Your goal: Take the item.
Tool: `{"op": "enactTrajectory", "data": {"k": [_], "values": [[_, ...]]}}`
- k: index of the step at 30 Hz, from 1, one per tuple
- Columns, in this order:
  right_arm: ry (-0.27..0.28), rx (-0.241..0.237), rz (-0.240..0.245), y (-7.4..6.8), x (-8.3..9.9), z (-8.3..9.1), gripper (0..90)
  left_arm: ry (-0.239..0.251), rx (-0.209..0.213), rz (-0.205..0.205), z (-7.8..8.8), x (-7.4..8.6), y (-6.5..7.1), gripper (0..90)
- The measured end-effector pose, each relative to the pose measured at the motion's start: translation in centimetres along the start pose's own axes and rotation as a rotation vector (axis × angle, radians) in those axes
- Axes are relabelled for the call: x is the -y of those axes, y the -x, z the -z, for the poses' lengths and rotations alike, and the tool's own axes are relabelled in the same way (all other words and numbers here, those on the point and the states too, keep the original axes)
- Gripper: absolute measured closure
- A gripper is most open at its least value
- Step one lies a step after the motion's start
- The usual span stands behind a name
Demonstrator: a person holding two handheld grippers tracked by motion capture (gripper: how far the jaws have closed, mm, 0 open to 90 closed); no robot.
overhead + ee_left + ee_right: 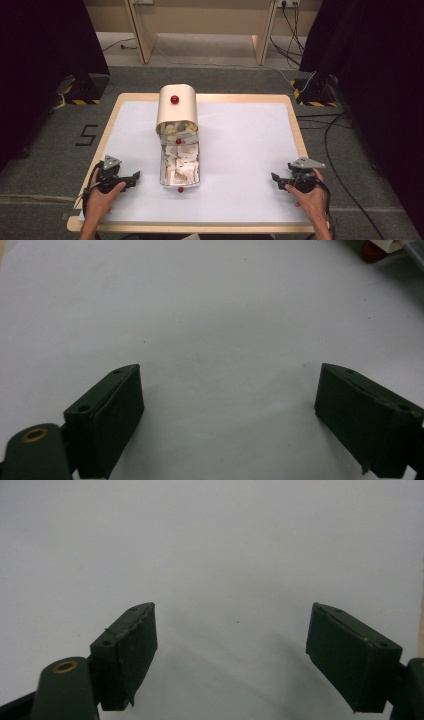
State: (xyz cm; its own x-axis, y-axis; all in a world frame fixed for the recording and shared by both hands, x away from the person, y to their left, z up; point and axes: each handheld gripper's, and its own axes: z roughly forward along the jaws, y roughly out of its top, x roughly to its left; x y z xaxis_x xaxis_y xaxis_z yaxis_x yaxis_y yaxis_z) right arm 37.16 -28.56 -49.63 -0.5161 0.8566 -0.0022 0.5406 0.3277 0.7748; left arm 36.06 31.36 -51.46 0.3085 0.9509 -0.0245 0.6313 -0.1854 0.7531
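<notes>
table (pixel 240 150): white top, wood rim, floor around it
box (pixel 177 107): cream, rounded lid with red knob, stands mid-table toward far edge, left of centre
drawer (pixel 180 165): pulled out of box toward person, full of pale paper scraps, red knob on front
left gripper (pixel 131 179): on table near-left, just beside drawer, not touching; jaws wide apart, nothing between
right gripper (pixel 278 180): on table near-right, well apart from drawer; jaws wide apart, nothing between

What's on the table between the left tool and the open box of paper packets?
Nothing: in the high view only bare white tabletop separates the left tool from the box.
</notes>
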Motion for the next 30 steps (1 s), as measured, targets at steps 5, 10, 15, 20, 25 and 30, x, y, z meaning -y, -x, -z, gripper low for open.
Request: {"op": "enactTrajectory", "data": {"k": [5,10,15,20,25,30], "values": [[0.04,0.002,-0.004,-0.7,-0.6,0.5,21.0,0.0,0.0,0.0,0.0,0.0,0.0,11.3],[0.091,0.009,0.028,-2.3,-1.6,1.1,23.1,-0.003,0.001,-0.003,0.0,0.0,0.0,11.3],[0.131,-0.009,0.054,-3.9,-2.6,1.6,27.0,-0.003,0.0,-0.003,0.0,0.0,0.0,11.3],[0.156,-0.046,0.075,-6.3,-4.0,1.8,30.1,-0.003,0.0,-0.003,0.0,0.0,0.0,11.3],[0.162,-0.112,0.122,-9.4,-5.5,1.2,32.4,-0.003,0.0,-0.003,0.0,0.0,0.0,11.3],[0.161,-0.191,0.175,-12.6,-7.1,0.5,36.3,-0.003,0.0,-0.003,0.0,0.0,0.0,11.3]]}}
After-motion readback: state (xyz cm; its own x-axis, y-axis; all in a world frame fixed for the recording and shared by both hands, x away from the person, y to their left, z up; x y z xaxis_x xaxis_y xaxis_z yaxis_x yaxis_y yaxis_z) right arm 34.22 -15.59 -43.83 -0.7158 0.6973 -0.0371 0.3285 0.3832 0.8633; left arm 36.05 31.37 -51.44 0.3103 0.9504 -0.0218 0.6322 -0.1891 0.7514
